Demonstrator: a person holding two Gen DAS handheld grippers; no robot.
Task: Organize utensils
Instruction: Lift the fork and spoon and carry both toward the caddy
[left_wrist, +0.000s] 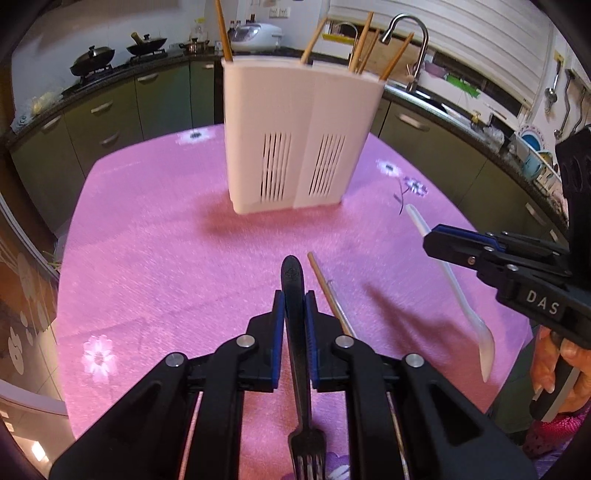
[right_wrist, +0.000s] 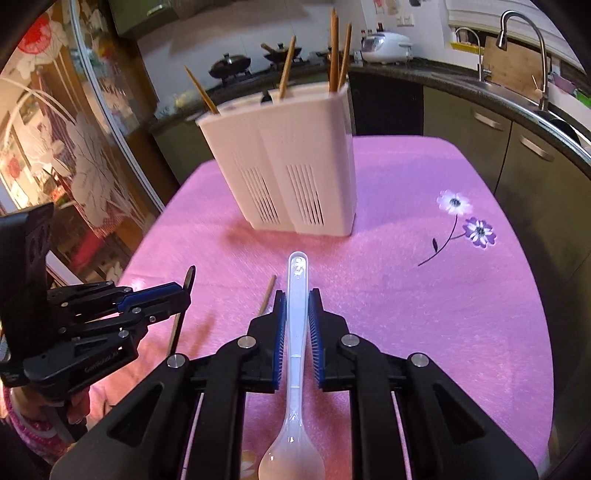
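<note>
My left gripper (left_wrist: 294, 299) is shut on a black fork (left_wrist: 295, 350), handle forward and tines toward the camera, held above the pink cloth. My right gripper (right_wrist: 296, 297) is shut on a translucent white spoon (right_wrist: 297, 332), bowl toward the camera; the spoon (left_wrist: 458, 291) also hangs at the right of the left wrist view, clamped in the right gripper (left_wrist: 430, 240). A white slotted utensil holder (left_wrist: 295, 136) (right_wrist: 291, 162) stands ahead with several wooden chopsticks in it. One wooden chopstick (left_wrist: 328, 291) (right_wrist: 266, 295) lies on the cloth between the grippers. The left gripper (right_wrist: 184, 291) shows at the left of the right wrist view.
A pink flower-patterned tablecloth (left_wrist: 166, 229) covers the table. Green kitchen cabinets (left_wrist: 110, 110), a counter with woks (left_wrist: 92, 61), a rice cooker (left_wrist: 255, 35) and a sink faucet (left_wrist: 413, 40) ring the table. A glass door (right_wrist: 74, 147) stands on the left. A person's hand (left_wrist: 557, 369) holds the right gripper.
</note>
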